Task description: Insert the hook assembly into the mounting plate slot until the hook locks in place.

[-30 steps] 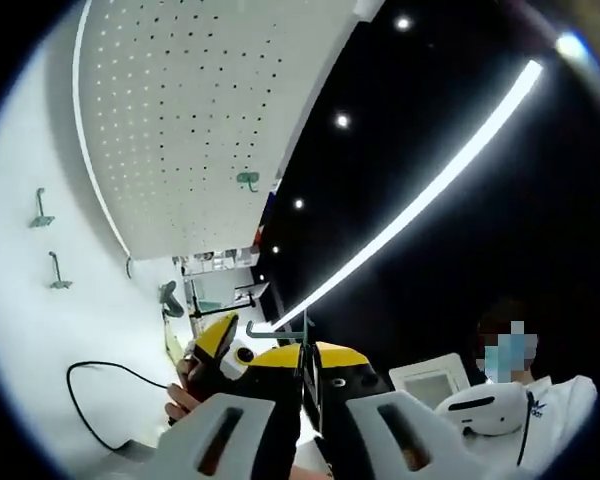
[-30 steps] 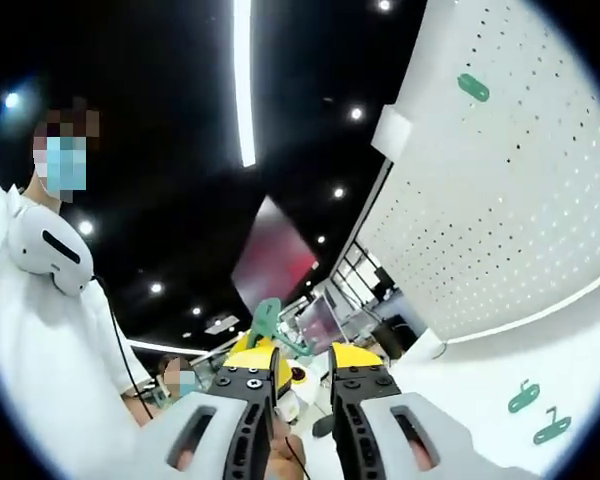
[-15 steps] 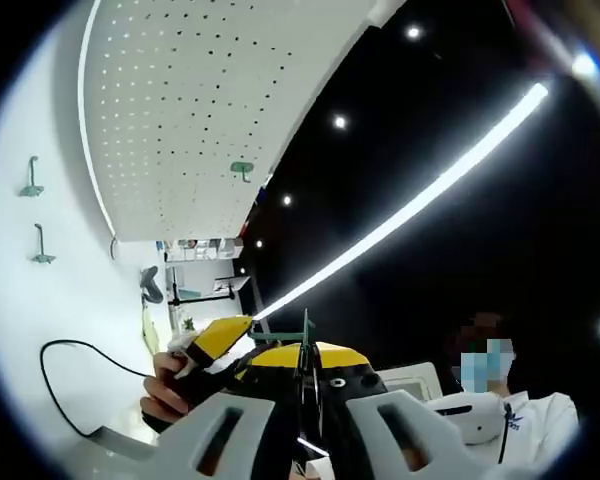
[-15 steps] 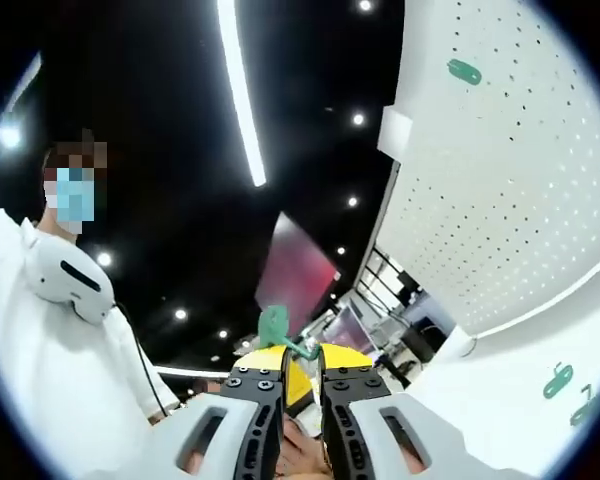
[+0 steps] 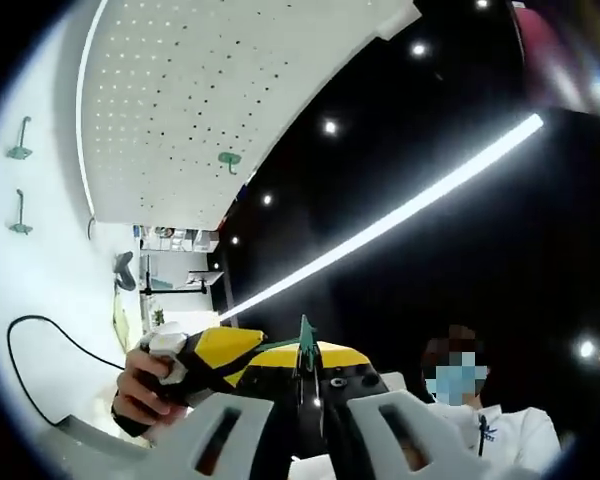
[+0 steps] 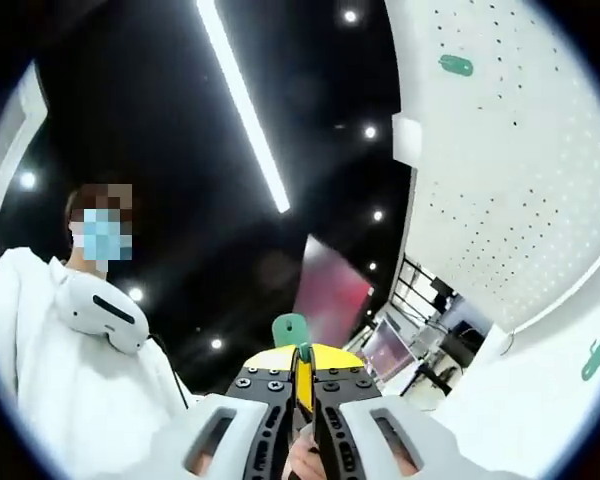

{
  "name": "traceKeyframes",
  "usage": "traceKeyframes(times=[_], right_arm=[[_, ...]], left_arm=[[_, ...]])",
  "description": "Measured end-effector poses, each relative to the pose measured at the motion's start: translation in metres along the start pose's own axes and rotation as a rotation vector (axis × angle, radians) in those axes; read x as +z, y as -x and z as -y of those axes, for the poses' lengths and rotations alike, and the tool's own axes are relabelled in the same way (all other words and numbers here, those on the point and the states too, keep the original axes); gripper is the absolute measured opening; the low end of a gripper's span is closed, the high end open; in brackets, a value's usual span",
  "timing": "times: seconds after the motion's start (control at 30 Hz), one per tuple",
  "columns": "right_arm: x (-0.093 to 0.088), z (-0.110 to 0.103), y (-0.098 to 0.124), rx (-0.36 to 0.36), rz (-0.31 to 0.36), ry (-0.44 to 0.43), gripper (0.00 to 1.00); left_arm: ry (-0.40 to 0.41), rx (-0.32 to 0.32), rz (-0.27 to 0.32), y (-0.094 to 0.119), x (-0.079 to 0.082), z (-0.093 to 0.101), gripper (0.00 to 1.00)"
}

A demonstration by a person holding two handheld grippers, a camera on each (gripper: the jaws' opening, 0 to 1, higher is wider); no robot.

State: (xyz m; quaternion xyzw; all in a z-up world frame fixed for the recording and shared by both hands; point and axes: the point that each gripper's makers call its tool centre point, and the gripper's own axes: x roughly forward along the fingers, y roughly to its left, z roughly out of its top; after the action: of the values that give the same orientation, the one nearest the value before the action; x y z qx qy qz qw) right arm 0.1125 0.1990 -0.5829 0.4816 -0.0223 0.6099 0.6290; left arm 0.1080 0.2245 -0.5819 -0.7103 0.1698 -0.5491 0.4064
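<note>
My left gripper point(image 5: 302, 385) pinches a thin green hook point(image 5: 303, 342); my right gripper point(image 6: 302, 385) clamps the green plate point(image 6: 289, 330). Pegboard point(image 6: 500, 160) stands well apart.

The right hand-held gripper point(image 6: 302, 385) has closed its jaws — now pinching the green mounting plate point(image 6: 289, 328).

We're looking up along each gripper's jaws, both cams tilted toward the dark ceiling. Both views share the long light strip point(image 5: 400, 215), the white pegboard point(image 6: 500, 150) and the person in white point(image 6: 40, 370), who's close in the right gripper view.
</note>
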Motion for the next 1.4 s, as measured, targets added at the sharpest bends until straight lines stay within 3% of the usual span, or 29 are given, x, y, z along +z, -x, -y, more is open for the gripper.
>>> traceKeyframes(times=[0.37,0.8,0.93,1.1,1.2,1.27,1.33,1.4], right_arm=[[-0.012,-0.005,-0.013,0.008,-0.097,0.051,0.04],[-0.012,0.001,-0.017,-0.047,-0.116,0.07,0.02],[-0.011,0.0,-0.018,-0.066,-0.144,0.094,0.01],[-0.008,0.0,-0.017,-0.085,-0.158,0.108,0.01],[-0.005,-0.004,-0.018,-0.085,-0.156,0.109,0.01],[-0.004,-0.003,-0.017,-0.096,-0.168,0.112,0.01],[-0.006,-0.002,-0.015,-0.107,-0.185,0.114,0.01],[-0.009,-0.001,-0.014,-0.12,-0.208,0.115,0.01]], left_arm=[[0.017,0.021,0.003,0.001,-0.002,-0.008,0.05],[-0.036,0.027,0.051,0.005,0.006,-0.009,0.06],[-0.106,0.036,0.066,0.005,0.007,-0.008,0.08],[-0.249,0.074,0.064,0.005,0.009,-0.009,0.1],[-0.328,0.113,0.063,0.006,0.01,-0.011,0.22],[-0.395,0.14,0.038,0.006,0.008,-0.011,0.28],[-0.445,0.178,0.002,0.006,0.005,-0.014,0.22],[-0.491,0.205,-0.028,0.005,0.003,-0.015,0.23]])
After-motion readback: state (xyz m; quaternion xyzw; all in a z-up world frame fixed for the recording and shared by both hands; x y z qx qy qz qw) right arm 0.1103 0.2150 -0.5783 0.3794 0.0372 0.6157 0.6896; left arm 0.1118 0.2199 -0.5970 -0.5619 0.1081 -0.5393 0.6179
